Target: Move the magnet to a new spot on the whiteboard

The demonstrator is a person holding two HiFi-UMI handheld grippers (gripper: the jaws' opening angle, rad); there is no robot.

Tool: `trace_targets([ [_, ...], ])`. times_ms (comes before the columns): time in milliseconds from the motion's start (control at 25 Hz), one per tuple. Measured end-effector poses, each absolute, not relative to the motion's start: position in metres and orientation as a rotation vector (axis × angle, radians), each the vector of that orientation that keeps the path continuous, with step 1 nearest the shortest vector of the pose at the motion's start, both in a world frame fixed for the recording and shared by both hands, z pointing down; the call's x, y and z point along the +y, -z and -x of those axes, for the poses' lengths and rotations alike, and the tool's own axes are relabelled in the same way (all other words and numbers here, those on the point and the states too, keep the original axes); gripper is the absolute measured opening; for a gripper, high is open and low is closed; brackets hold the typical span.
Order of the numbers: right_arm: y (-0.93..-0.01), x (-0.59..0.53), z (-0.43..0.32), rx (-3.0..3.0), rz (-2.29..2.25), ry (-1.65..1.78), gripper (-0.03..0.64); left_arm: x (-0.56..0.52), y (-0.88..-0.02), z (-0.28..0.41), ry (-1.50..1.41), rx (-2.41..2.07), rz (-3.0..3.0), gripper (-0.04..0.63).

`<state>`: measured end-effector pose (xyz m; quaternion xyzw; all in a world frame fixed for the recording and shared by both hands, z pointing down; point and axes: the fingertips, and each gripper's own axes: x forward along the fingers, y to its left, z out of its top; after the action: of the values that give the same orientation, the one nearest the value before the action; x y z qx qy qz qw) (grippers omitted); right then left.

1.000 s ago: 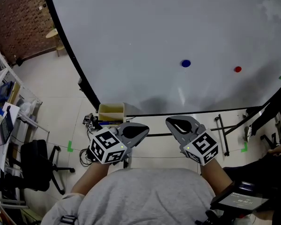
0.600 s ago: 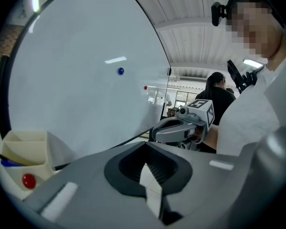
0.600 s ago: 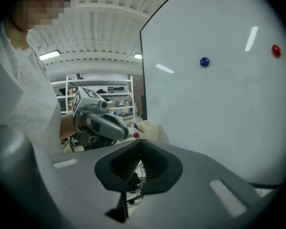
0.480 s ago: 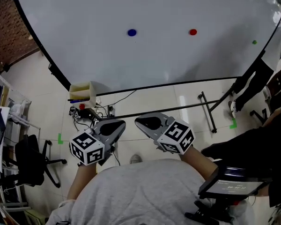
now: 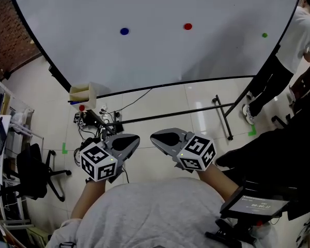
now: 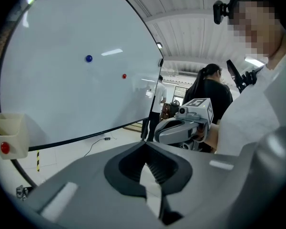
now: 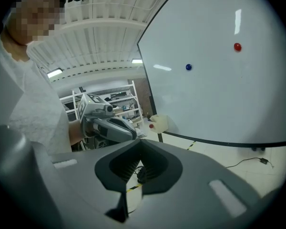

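The whiteboard (image 5: pixel 160 61) stands ahead of me with a blue magnet (image 5: pixel 124 31), a red magnet (image 5: pixel 188 26) and a small green magnet (image 5: pixel 264 35) stuck on it. My left gripper (image 5: pixel 130 140) and right gripper (image 5: pixel 161 137) hang side by side low in front of my body, over the floor and well short of the board. Both are shut, with nothing between the jaws. The left gripper view shows the blue magnet (image 6: pixel 88 58) and red magnet (image 6: pixel 124 76) far off. The right gripper view shows the red magnet (image 7: pixel 237 46) and blue magnet (image 7: pixel 188 67).
A pale box (image 5: pixel 82 93) hangs at the board's lower left corner, with a red round piece (image 5: pixel 81 107) under it and cables (image 5: pixel 95 122) on the floor. The board's stand foot (image 5: pixel 223 119) is at right. A person (image 5: pixel 294 40) stands at the right edge. An office chair (image 5: pixel 33 172) is at left.
My head view has swung, so the board and its magnets now sit higher and further left. A standing person has come into view at the right. Both grippers stay low and shut.
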<state>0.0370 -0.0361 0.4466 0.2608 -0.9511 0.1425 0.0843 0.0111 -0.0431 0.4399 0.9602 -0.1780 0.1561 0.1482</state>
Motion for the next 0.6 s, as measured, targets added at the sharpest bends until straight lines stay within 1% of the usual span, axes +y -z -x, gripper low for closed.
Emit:
trace_targets([
  [320,-0.444,-0.019,-0.026,-2.809,-0.822,-0.388,0.003,-0.032,-0.432,-0.004,-0.426,-0.455,-2.806,-0.014],
  [600,-0.444,-0.014,-0.002,-2.796,-0.799,-0.37,0.003,-0.029,-0.433,0.022,-0.412,-0.474,-2.793,-0.014],
])
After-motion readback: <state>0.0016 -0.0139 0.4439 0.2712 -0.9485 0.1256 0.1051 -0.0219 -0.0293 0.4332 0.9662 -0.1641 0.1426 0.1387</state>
